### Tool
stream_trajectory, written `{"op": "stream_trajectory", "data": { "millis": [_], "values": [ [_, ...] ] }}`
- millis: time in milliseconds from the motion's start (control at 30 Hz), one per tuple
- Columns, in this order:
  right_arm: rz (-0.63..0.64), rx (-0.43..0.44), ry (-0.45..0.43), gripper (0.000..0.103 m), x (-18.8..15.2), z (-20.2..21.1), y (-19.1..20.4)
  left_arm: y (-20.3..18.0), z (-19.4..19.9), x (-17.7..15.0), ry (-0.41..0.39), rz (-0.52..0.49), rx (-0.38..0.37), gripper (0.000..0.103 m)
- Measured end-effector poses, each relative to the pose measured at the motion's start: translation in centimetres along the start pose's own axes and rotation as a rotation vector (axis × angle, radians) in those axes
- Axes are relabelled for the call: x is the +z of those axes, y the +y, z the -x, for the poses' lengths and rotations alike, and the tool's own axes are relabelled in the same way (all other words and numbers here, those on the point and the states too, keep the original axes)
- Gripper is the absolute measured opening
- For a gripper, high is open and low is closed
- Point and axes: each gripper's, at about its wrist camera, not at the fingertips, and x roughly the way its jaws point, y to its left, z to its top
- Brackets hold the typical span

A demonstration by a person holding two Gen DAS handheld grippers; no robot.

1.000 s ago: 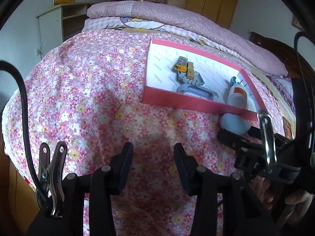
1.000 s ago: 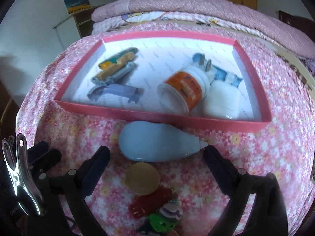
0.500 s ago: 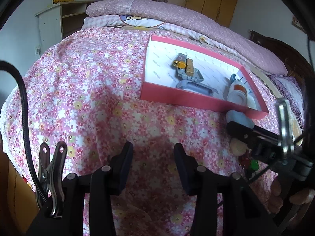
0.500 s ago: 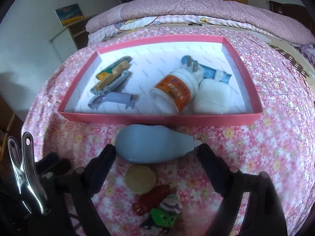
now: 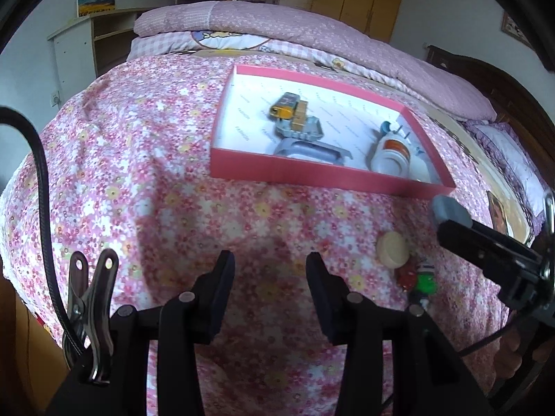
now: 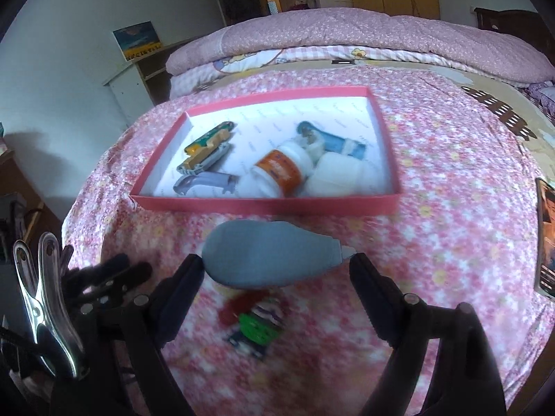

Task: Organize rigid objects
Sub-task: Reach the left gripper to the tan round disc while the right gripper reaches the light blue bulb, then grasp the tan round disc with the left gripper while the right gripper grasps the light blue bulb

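Observation:
My right gripper (image 6: 276,263) is shut on a blue-grey bulb-shaped object (image 6: 267,256), its pads pressing both ends, just above the flowered bedspread and in front of the pink tray (image 6: 263,205). In the left wrist view the bulb (image 5: 449,208) sticks out past a right finger (image 5: 485,246). A tan round disc (image 5: 393,251) and a small green and red toy figure (image 6: 256,322) lie on the bedspread below it. The tray holds an orange-labelled white bottle (image 6: 277,173), a white block (image 6: 340,176) and several small items. My left gripper (image 5: 270,260) is open over bare bedspread.
Folded pink bedding (image 6: 347,34) lies across the far end of the bed. A white shelf unit (image 5: 86,41) stands beyond the bed's left edge. A flat printed card (image 6: 546,235) lies at the right. The bedspread drops off at the left and near edges.
The right jaws narrowed onto the blue-grey bulb and lifted it; it now hides the tan disc in the right wrist view. The right gripper drew back from the tray. The left gripper stayed put.

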Motion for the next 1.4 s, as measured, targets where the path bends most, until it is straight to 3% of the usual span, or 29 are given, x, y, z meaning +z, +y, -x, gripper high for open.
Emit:
{"op": "stream_trajectory", "data": {
  "millis": [567,1167,1300,1400],
  "values": [
    [0.017,-0.097,0.026,0.087,-3.8,1.4,-5.1,-6.8,-1.1,0.4,0.061,-0.1,-0.129,0.045],
    [-0.014,-0.056,0.032,0.087,-5.2,0.6,-6.6,-9.8,-4.2,1.0,0.081,-0.118,-0.077,0.045],
    [-0.01,-0.053,0.024,0.088,-5.3,0.7,-6.6,-9.5,-4.3,0.9,0.061,-0.111,-0.062,0.033],
    [-0.009,-0.053,0.019,0.088,-5.4,0.7,-6.5,-8.9,-4.3,0.9,0.058,-0.081,-0.085,0.033]
  ]
}}
